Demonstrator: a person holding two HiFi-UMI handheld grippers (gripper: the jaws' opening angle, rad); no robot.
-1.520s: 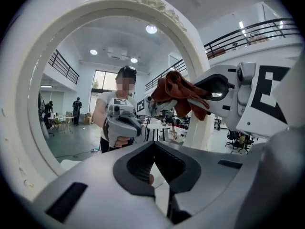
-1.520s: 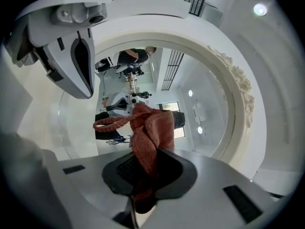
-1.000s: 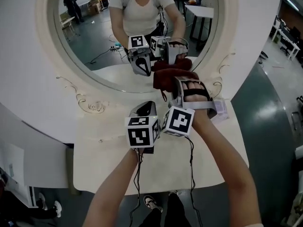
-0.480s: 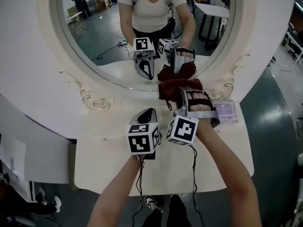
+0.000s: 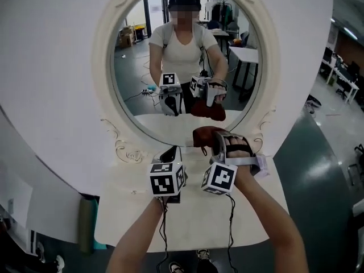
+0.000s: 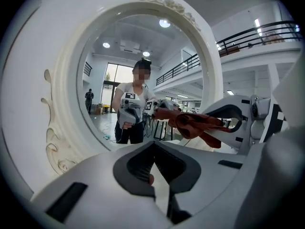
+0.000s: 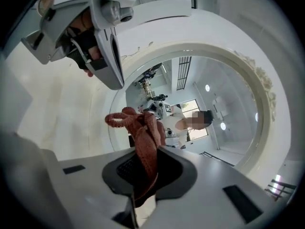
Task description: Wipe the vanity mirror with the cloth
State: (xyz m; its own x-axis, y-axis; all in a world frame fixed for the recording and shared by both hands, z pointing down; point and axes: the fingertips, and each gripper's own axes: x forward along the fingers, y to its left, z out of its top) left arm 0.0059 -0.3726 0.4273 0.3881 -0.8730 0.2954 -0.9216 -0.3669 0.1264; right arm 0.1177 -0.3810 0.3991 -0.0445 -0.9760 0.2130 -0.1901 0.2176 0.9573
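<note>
Head view: my left gripper (image 5: 172, 152) and right gripper (image 5: 212, 140) sit side by side over the table (image 5: 187, 220), near the vanity mirror (image 5: 187, 56). The dark red cloth (image 5: 203, 134) bunches at its lower frame.

Left gripper view: my left jaws are closed and empty.

Right gripper view: my right jaws are clamped on the cloth, which sticks out toward the glass.

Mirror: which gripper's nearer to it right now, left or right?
Right. The right gripper, shut on the cloth, is up at the mirror's lower rim. The left gripper is beside it, slightly further back over the vanity top, holding nothing.
</note>
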